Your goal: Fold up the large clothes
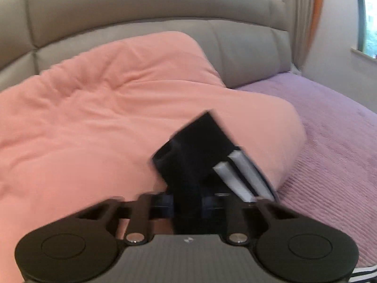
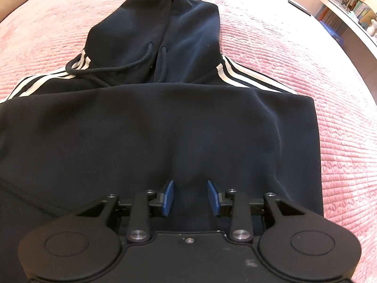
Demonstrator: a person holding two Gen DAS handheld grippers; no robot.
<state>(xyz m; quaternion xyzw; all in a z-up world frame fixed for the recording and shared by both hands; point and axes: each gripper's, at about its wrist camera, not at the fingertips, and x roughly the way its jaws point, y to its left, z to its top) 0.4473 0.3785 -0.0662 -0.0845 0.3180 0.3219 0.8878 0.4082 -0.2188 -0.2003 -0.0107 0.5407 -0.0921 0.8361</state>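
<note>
Hoodie [image 2: 179,127], black with white stripes [image 2: 238,75] down its sleeves, lies spread on the pink quilted bedspread [image 2: 329,94] in the right wrist view, its hood [image 2: 165,30] pointing away and a drawstring [image 2: 103,70] looping across the left shoulder. The lower body is folded up over the chest, with a straight edge running just under the hood. The right gripper [image 2: 190,198] sits low over that folded panel, its blue pads [image 2: 168,197] a narrow way apart with dark cloth showing between them; whether they pinch the cloth cannot be told from here. A shelf with books [image 2: 355,11] shows at the far right edge.

Only the left wrist view shows the head of the bed: a grey padded headboard [image 1: 141,7], a pink duvet [image 1: 94,118] heaped before it, a bare purple stretch of the bedspread [image 1: 334,146] to the right, and a curtain [image 1: 304,18] beside a window [image 1: 370,18]. There the left gripper [image 1: 188,205] is closed on a striped fold of the hoodie [image 1: 200,146], which stands up from between the fingers, blurred, white stripes on its right side. This lifted piece does not appear in the right view, and the blue pads of the left gripper are mostly hidden by the cloth
</note>
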